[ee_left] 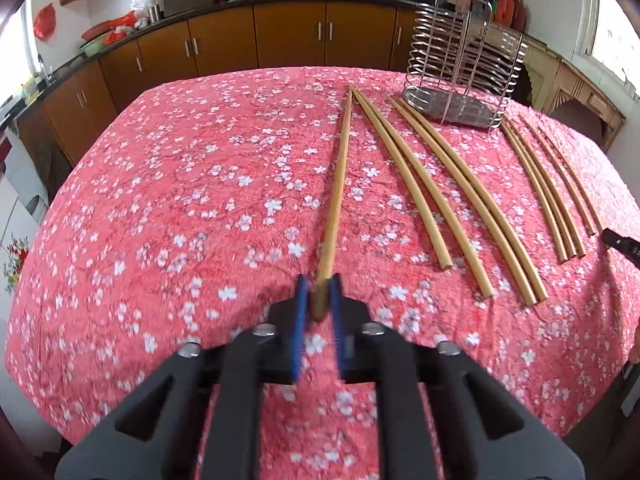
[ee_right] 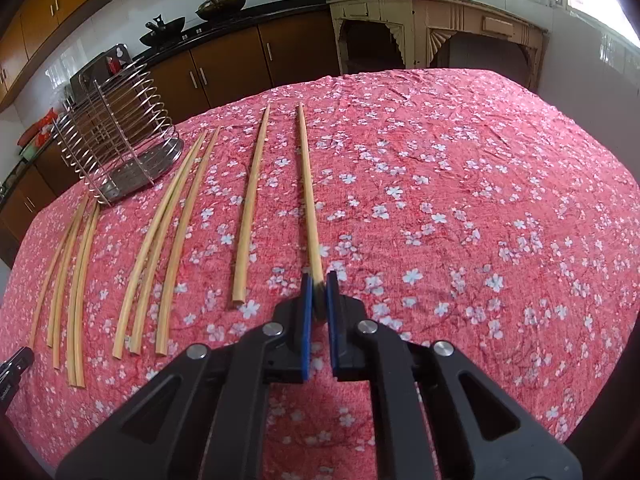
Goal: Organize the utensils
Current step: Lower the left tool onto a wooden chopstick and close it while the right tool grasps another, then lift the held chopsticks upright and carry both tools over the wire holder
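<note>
My left gripper [ee_left: 319,286] is shut on the near end of a bamboo chopstick [ee_left: 339,184] that points away over the table. My right gripper [ee_right: 319,282] is shut on the near end of another chopstick [ee_right: 307,188]. Several more chopsticks lie in rows on the cloth, shown in the left wrist view [ee_left: 452,188] and in the right wrist view [ee_right: 248,208]. A wire utensil rack [ee_left: 460,64] stands at the far right in the left view and at the far left in the right wrist view [ee_right: 120,136]. It looks empty.
The table carries a pink floral cloth [ee_left: 180,200], also in the right wrist view [ee_right: 480,200]. Brown kitchen cabinets [ee_left: 288,32] run behind it. A cream wooden side table [ee_right: 432,28] stands behind on the right. The other gripper's tip shows at the frame edge [ee_left: 622,242].
</note>
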